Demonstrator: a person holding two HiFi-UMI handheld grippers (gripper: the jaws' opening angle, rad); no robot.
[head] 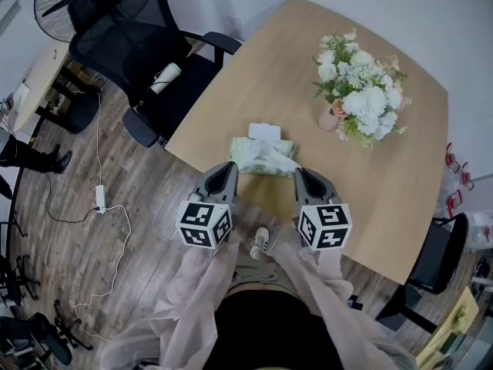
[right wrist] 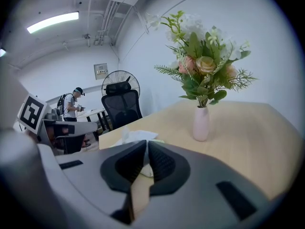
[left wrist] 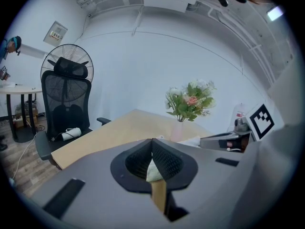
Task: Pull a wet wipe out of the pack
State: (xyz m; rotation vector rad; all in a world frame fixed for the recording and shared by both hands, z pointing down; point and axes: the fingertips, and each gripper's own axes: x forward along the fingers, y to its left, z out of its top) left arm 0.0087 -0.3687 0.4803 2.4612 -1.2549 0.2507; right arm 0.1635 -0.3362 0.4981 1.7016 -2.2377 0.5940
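A pale green wet wipe pack [head: 258, 154] lies near the front edge of the wooden table [head: 385, 183], its white lid [head: 264, 132] flipped up at the far side. A crumpled white wet wipe [head: 279, 160] trails from its top toward my right gripper [head: 299, 173]. That gripper is shut, with a bit of white wipe [right wrist: 147, 171] pinched between its pads. My left gripper [head: 230, 166] sits at the pack's near left corner. Its jaws are closed, with a pale green piece of the pack [left wrist: 153, 171] between the pads.
A pink vase of white flowers [head: 358, 91] stands on the table behind and right of the pack. A black office chair [head: 146, 52] sits at the table's left side, another chair [head: 435, 260] at the right. Cables [head: 100, 199] lie on the wood floor.
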